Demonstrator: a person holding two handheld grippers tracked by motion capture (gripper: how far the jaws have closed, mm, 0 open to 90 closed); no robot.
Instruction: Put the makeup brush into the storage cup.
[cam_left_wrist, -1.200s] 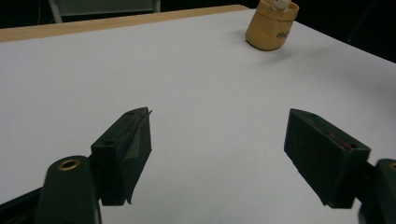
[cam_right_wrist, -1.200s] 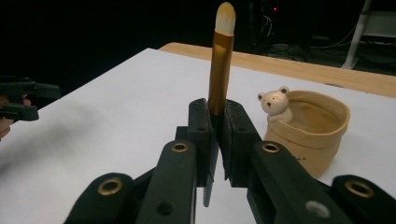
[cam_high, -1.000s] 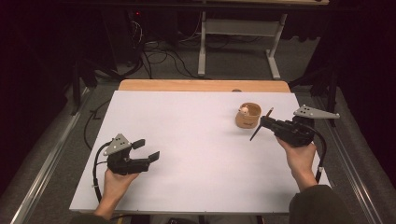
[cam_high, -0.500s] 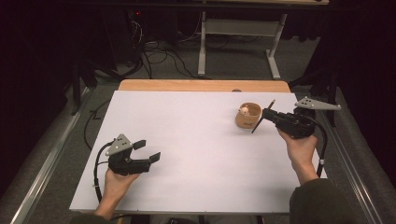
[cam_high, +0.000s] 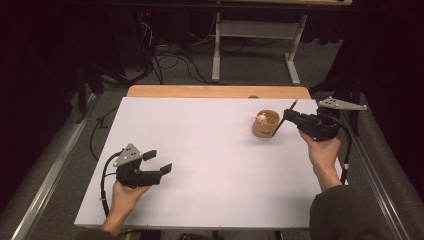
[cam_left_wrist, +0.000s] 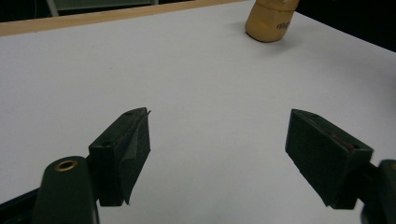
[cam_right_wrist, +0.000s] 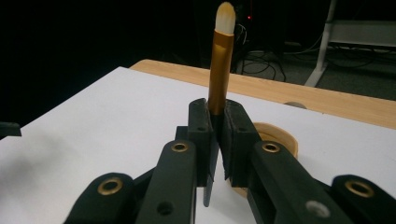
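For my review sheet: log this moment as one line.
right gripper: shut on brush | near wooden cup | left gripper: open, empty

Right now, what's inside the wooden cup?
In the high view, the wooden cup holds one small pale rounded tip near its rim. The cup's wall hides whatever lies deeper. The brush in the right hand-held gripper is outside it.

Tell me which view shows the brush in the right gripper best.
The right gripper view: the brush stands close up, gold ferrule and pale tip clear, clamped between the right gripper jaws. The high view shows it as a thin dark stick beside the wooden cup.
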